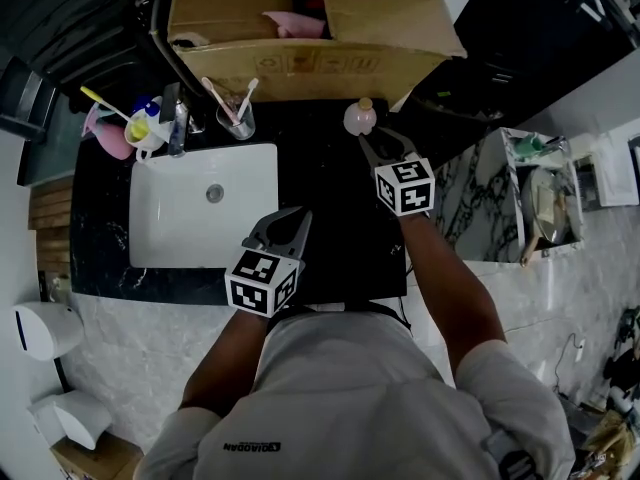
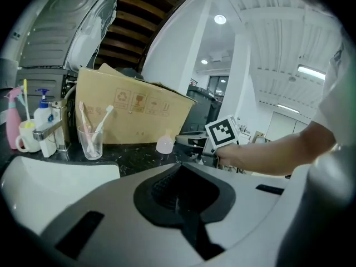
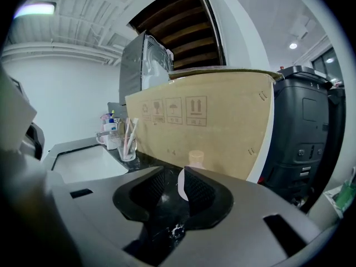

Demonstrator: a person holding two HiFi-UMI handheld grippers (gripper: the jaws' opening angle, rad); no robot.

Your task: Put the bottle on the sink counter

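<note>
Black counter [image 1: 335,183] at centre: bottle [image 1: 360,118] stands by box [image 1: 300,68], just beyond right gripper's [image 1: 383,144] spread jaws; left gripper [image 1: 290,218] pressed together, empty.

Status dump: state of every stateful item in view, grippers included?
bottle: upright on counter, capped, not gripped
right gripper: open, bottle just ahead of it
left gripper: shut, empty
box: flaps open
glass: upright, toothbrushes inside
</note>
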